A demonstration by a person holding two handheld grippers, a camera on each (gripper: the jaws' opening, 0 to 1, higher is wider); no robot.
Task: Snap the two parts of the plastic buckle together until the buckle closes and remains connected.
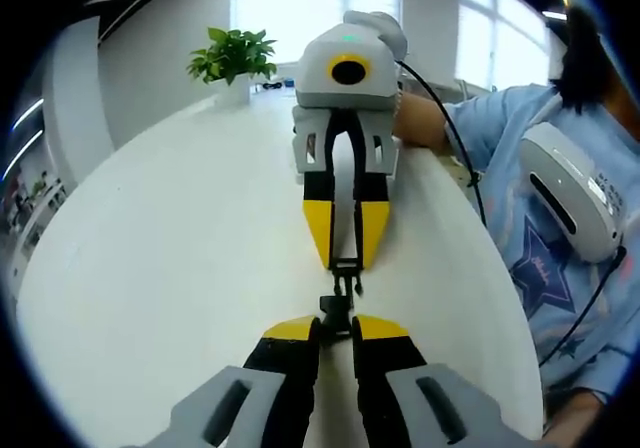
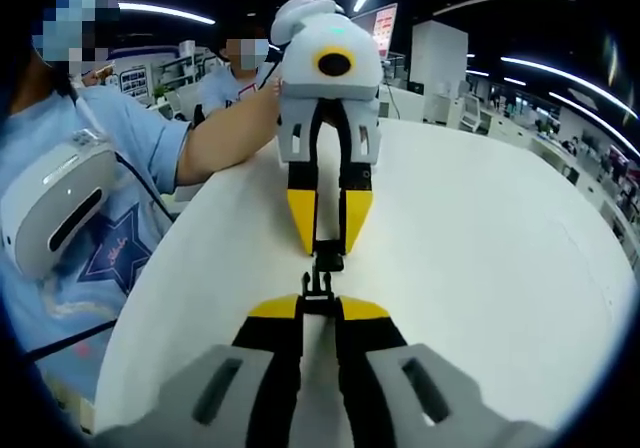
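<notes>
1. In the left gripper view, the left gripper rises from the bottom edge with its yellow-tipped fingers drawn together on one black half of the buckle.
2. Facing it in that view, the right gripper points back toward the camera, its fingers clamped on the other buckle half.
3. The two black halves sit end to end between the facing tips, above the white counter; whether they are fully latched cannot be told.
4. In the right gripper view, the right gripper comes up from the bottom, fingers closed on its buckle half.
5. The left gripper faces it there, gripping the buckle part that meets the first.
6. A person in a light blue shirt stands at the counter's edge, with a white device hanging at the chest.
7. A potted green plant stands at the far end of the counter, well apart from the buckle.
</notes>
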